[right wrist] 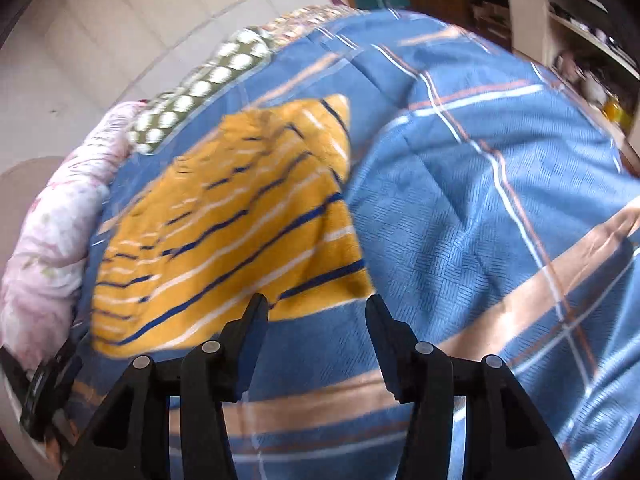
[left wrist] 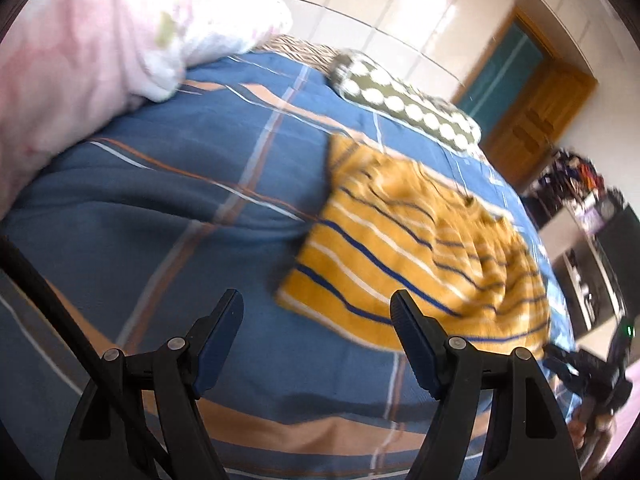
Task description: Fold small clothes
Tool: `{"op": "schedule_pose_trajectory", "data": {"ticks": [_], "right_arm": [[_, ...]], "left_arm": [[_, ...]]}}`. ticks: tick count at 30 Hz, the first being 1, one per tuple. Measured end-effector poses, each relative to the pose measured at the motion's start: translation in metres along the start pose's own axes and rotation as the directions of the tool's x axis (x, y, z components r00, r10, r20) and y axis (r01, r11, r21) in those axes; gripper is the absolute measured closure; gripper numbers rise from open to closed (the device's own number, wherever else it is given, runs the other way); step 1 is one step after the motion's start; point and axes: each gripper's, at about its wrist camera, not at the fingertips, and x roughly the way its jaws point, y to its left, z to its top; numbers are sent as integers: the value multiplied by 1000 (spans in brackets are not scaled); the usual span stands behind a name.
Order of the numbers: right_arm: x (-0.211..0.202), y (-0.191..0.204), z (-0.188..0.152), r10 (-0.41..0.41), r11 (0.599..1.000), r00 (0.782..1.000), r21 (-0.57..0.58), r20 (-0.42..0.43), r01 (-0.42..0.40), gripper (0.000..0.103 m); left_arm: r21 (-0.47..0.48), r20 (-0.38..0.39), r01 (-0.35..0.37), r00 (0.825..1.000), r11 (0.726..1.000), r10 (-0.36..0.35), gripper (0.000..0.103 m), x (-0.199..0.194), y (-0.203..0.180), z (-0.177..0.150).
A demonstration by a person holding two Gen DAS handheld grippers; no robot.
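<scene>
A small yellow garment (left wrist: 404,248) with blue and white stripes lies folded on the blue plaid bedspread (left wrist: 180,184). In the left wrist view it sits ahead and to the right of my left gripper (left wrist: 318,304), whose jaws stand wide apart with only bedspread between them. In the right wrist view the same garment (right wrist: 232,220) lies ahead and to the left of my right gripper (right wrist: 316,310), which is open and holds nothing. The garment's near corner ends just above that gripper's fingertips. The other gripper (left wrist: 592,372) shows at the right edge of the left wrist view.
A pink floral quilt (left wrist: 80,52) is bunched at the bed's far left. A green pillow with white dots (left wrist: 404,96) lies beyond the garment. White wall panels, a wooden door (left wrist: 536,116) and cluttered shelves (right wrist: 580,20) stand past the bed.
</scene>
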Motion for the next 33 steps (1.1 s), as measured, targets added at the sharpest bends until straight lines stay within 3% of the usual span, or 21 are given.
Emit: {"op": "schedule_pose_trajectory", "data": {"ticks": [2,4,5,7,9,11,14,17,18,19,21,26,29,30,31,32,33], "right_arm": [[7,-6,2,55,997,998,50,2,-55,49],[10,-5,9,122,991,992,50,-28,-120,102],[5,-5,14,98,995,995,39,-12,-97,102],[-5,-6,21,-23,1000,999,-3,37,24,103],[-15,-20,30,-180,983,981,-8,78,181,102],[-20,-32,31,-250,968,965,6,81,250,102],[-37,-44,23,-177,984,980,25,90,175,102],[-49,-41,8,-2,999,996,34,86,-1,96],[-49,-39,5,32,999,996,36,78,-35,82],[-47,-35,1,67,997,995,38,71,-70,62],[-43,-31,-3,83,996,994,36,68,-85,46],[-11,-30,-2,111,993,993,47,28,-112,46],[21,-25,2,174,984,985,41,-18,-173,48],[23,-24,2,210,978,977,25,-28,-209,75],[26,-21,3,264,965,963,17,-56,-263,90],[24,-22,4,286,958,957,21,-56,-285,90],[18,-22,6,248,969,968,-7,-33,-249,90]], "left_arm": [[21,-24,7,1000,1000,-7,28,9,-8,-5],[58,-47,-5,999,998,8,28,18,-17,-12],[69,-55,-7,998,998,11,28,21,-19,-14],[80,-71,-5,997,997,11,28,25,-22,-17],[94,-79,-13,997,996,20,28,29,-25,-19],[102,-82,-14,996,995,22,28,30,-27,-20],[115,-88,-15,996,993,25,28,31,-29,-21],[115,-100,-10,995,993,21,28,31,-31,-23],[115,-102,-7,995,993,19,28,30,-32,-25],[114,-105,-6,994,993,18,28,27,-33,-27],[103,-107,1,994,995,10,28,19,-34,-32],[77,-121,23,993,997,-13,28,-10,-43,-55],[108,-110,-4,994,994,16,28,-23,-54,-69],[126,-111,-24,993,992,38,28,-24,-59,-72],[150,-118,-52,991,987,70,28,-22,-65,-76],[163,-120,-66,989,984,86,28,-20,-68,-78],[178,-120,-80,988,981,102,28,-18,-72,-82]]}}
